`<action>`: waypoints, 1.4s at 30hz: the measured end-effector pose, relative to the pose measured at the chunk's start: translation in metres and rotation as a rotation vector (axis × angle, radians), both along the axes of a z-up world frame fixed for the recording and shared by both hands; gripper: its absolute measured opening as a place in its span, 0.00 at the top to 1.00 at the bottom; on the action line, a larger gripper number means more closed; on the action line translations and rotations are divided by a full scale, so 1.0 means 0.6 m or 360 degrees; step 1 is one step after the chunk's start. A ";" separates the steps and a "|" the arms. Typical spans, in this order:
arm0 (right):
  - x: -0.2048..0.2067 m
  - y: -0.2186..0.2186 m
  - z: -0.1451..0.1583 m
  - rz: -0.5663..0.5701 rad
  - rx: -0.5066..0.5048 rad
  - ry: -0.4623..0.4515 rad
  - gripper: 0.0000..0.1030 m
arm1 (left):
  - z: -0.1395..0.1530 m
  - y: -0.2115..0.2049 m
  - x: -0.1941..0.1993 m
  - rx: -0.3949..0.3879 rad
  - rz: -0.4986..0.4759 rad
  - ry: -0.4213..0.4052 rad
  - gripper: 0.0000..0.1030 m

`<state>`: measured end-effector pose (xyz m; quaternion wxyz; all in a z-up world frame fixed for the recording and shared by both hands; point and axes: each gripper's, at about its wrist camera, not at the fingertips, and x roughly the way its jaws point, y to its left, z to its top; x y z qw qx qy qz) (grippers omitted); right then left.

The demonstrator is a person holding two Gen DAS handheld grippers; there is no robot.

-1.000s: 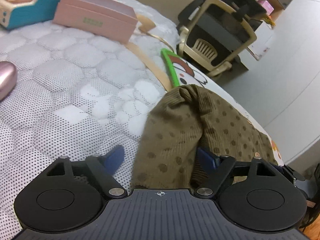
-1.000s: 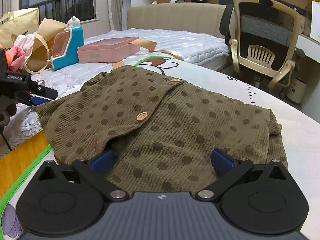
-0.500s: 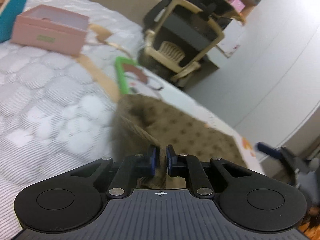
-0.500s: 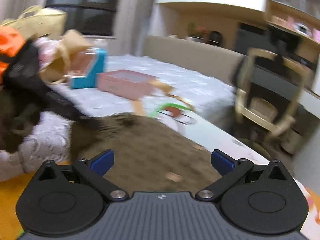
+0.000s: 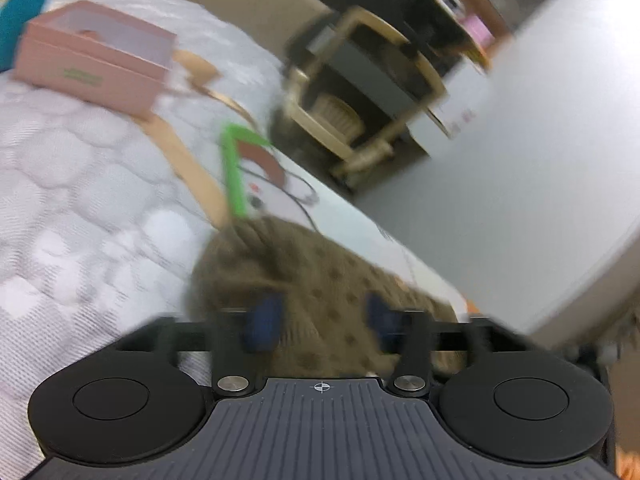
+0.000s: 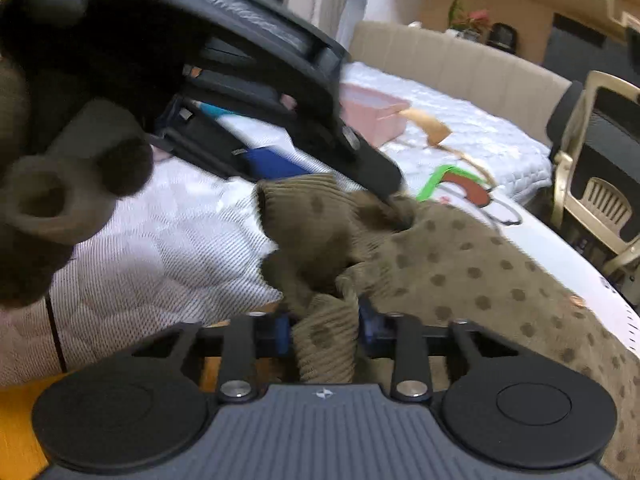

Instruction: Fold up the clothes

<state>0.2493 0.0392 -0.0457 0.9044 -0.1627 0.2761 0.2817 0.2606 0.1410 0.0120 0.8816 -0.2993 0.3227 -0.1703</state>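
An olive-brown ribbed garment (image 5: 320, 280) with darker dots lies on a white mat at the bed's edge. In the blurred left wrist view, my left gripper (image 5: 320, 320) is open, its blue pads apart over the cloth. In the right wrist view, a bunched fold at the near left edge of the garment (image 6: 460, 264) fills the gap between the blue pads of my right gripper (image 6: 325, 330), which is shut on it. The left gripper's black body (image 6: 280, 80) fills the upper left, its tip resting on the cloth, held by a gloved hand (image 6: 60, 200).
A pink box (image 5: 92, 68) and a tan strap (image 5: 192, 168) lie on the quilted white bedcover (image 5: 80, 200). The mat has a green border (image 5: 234, 168). A beige and black chair (image 6: 600, 168) stands beyond the mat. The floor below is orange.
My left gripper, shut on the cloth half a second ago, has opened. My right gripper, open before, has swung left to the garment's edge and closed on a fold.
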 end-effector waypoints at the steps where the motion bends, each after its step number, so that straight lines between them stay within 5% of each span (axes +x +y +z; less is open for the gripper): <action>1: -0.001 -0.007 0.004 -0.0008 0.0022 -0.0011 0.77 | -0.004 0.007 0.007 -0.0020 0.0030 0.0026 0.23; 5: -0.010 -0.027 0.013 -0.0011 0.0081 -0.0058 0.79 | -0.032 0.003 0.050 -0.0076 0.0081 0.0186 0.14; 9: -0.022 -0.067 0.044 -0.0049 0.0195 -0.0129 0.82 | -0.032 -0.038 0.083 -0.0122 0.0055 0.0255 0.17; 15: -0.064 -0.261 0.132 -0.0407 0.0559 -0.0285 0.82 | 0.103 -0.229 0.122 -0.0175 -0.0413 -0.0149 0.09; 18: -0.080 -0.386 0.118 -0.0671 0.0698 -0.0163 0.82 | 0.151 -0.329 0.124 -0.0165 -0.0660 -0.0250 0.09; 21: -0.081 -0.458 0.060 -0.0854 0.0713 0.0062 0.82 | 0.177 -0.364 0.103 -0.0059 -0.0706 -0.0357 0.06; 25: -0.075 -0.500 0.001 -0.0968 0.0690 0.0261 0.81 | 0.151 -0.367 0.078 0.0349 -0.0524 -0.0373 0.05; 29: -0.093 -0.508 0.034 -0.0937 0.0619 0.0092 0.68 | 0.082 -0.371 0.067 0.0650 -0.0473 -0.0242 0.05; 33: -0.128 -0.518 0.095 -0.0884 0.0494 -0.0200 0.47 | 0.024 -0.377 0.055 0.0774 -0.0531 -0.0156 0.05; 37: -0.129 -0.512 0.163 -0.0796 0.0440 -0.0438 0.46 | -0.005 -0.403 0.047 0.0834 -0.0628 -0.0156 0.05; 40: -0.064 -0.476 0.201 -0.0627 0.0510 -0.0413 0.46 | -0.017 -0.426 0.047 0.0848 -0.0700 -0.0176 0.05; 42: 0.019 -0.441 0.201 -0.0533 0.0560 -0.0249 0.46 | -0.020 -0.434 0.044 0.0874 -0.0703 -0.0193 0.05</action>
